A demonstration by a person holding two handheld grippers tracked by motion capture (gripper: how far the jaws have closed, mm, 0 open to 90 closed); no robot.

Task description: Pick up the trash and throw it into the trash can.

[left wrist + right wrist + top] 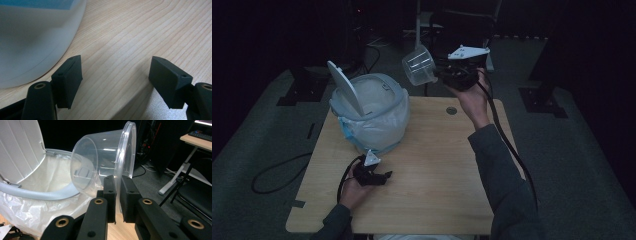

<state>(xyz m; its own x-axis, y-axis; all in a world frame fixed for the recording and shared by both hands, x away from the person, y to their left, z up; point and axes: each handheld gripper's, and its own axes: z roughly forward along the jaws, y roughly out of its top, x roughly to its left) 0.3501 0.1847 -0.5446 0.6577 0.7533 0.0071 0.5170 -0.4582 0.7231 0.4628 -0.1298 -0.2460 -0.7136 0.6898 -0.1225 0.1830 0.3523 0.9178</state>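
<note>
clear plastic cup [419, 65] is up in the air, past the far edge of the wooden table [437, 165], held on its side by the right gripper [441, 74]. from the high view, it hangs just to the right of the white bin [371, 112], which has a thin bag in it and its lid [344, 87] standing open. the left gripper [382, 176] sits low on the table, near the front of the bin, and holds nothing. in the left gripper view, its two jaws stand wide apart over the bare table [130, 40], with the round side of the bin [35, 37] close by on the left. in the right gripper view, the right gripper [118, 195] has its jaws pinched tight on the rim of the cup [100, 165], and the bin [47, 195] with its open lid [18, 147] waits just behind. i think the step now is carrying the cup to the bin to drop it in. next, the cup needs to be over the open top, and then the jaws must let go. i can read no words or brand names on anything.
</note>
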